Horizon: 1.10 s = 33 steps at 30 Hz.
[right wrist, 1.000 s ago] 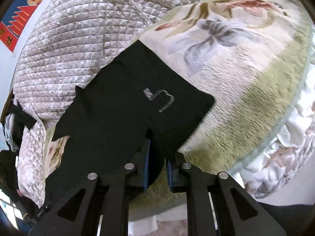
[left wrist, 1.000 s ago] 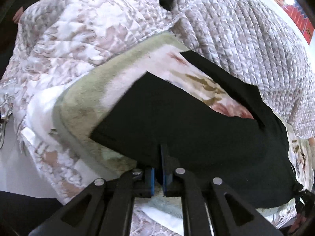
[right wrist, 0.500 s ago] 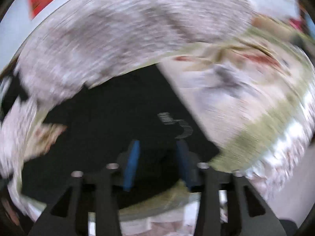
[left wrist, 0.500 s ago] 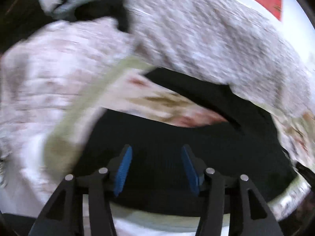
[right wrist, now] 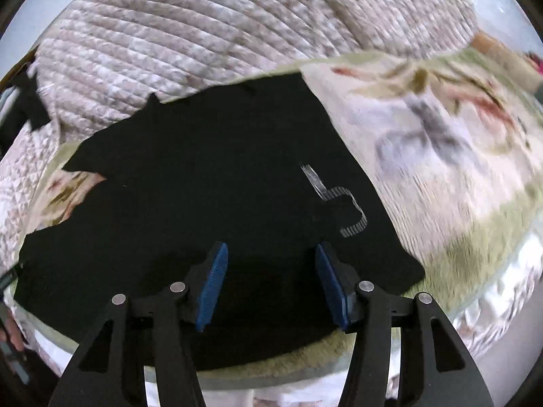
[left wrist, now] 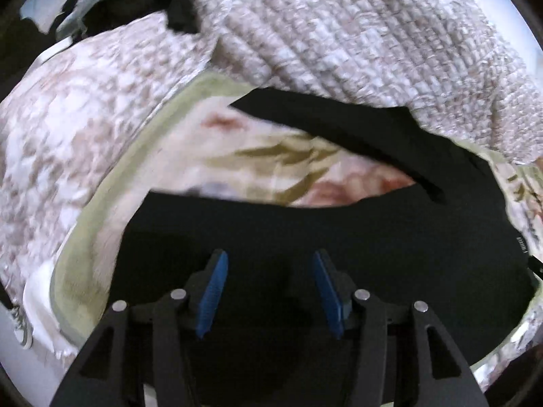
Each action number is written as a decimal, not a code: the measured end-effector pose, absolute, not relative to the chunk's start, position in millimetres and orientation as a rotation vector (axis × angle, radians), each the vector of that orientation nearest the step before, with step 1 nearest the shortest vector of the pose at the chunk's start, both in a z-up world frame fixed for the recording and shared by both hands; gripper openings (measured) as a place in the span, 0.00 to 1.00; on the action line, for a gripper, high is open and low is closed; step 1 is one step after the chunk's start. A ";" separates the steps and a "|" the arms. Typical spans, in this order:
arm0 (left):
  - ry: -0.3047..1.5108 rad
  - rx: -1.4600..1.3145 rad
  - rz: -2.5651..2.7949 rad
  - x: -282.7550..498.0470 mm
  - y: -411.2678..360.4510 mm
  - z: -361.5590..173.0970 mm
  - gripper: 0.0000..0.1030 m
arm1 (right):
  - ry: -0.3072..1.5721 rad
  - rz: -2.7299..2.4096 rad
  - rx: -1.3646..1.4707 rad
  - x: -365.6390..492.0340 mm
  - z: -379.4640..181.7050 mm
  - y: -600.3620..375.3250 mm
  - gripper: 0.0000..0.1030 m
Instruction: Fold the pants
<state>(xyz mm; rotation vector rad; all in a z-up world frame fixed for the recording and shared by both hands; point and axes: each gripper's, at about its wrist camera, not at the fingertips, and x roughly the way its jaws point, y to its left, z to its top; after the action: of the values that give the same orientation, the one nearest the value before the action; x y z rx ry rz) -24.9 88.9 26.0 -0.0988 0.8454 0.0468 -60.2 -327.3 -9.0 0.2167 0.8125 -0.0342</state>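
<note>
- The black pants (left wrist: pixel 339 237) lie spread on a floral fleece blanket (left wrist: pixel 271 156), which serves as the landmark here.
- The left gripper (left wrist: pixel 269 288) hovers over the pants near the blanket's green near edge, its blue-padded fingers (left wrist: pixel 213 288) spread wide with nothing between them but the dark cloth below.
- Whether those pads touch the fabric cannot be told.
- The right gripper (right wrist: pixel 273 285) likewise has its fingers (right wrist: pixel 212 285) apart, over the pants' near hem.
- A silver striped logo (right wrist: pixel 339 200) on the pants sits just beyond the right gripper's outer finger, toward the blanket's flowered middle.
- A quilted bedspread (right wrist: pixel 203 40) borders the blanket's far side, touching the pants' far edge.
</note>
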 end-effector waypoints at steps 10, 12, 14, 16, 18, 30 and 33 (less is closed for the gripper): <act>0.855 -0.030 0.009 10.3 83.5 20.1 0.54 | 0.859 -0.033 0.133 -24.6 -11.0 -312.6 0.53; 0.878 -0.036 0.086 16.7 103.1 7.1 0.54 | 0.910 -0.079 0.159 -15.2 -23.0 -327.2 0.53; 0.889 -0.061 0.169 17.4 122.5 -2.5 0.54 | 0.912 -0.151 0.169 -10.5 -33.0 -347.0 0.52; 0.861 -0.091 0.171 13.2 128.5 0.8 0.53 | 0.889 -0.206 0.182 -13.7 -33.2 -360.3 0.49; 0.843 -0.067 0.224 12.6 130.1 2.3 0.54 | 0.879 -0.237 0.204 -18.5 -31.5 -367.2 0.49; 0.820 -0.096 0.121 -6.1 91.8 37.9 0.53 | 0.775 -0.038 0.165 -30.4 6.5 -315.2 0.49; 0.803 -0.133 0.023 -15.5 72.4 53.3 0.53 | 0.766 0.018 0.123 -36.3 12.0 -292.0 0.49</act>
<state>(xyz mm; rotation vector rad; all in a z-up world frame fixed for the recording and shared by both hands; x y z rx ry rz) -15.5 72.4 53.3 -0.1325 0.8025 0.0227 -36.3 -292.0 12.0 0.1227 0.7658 0.0179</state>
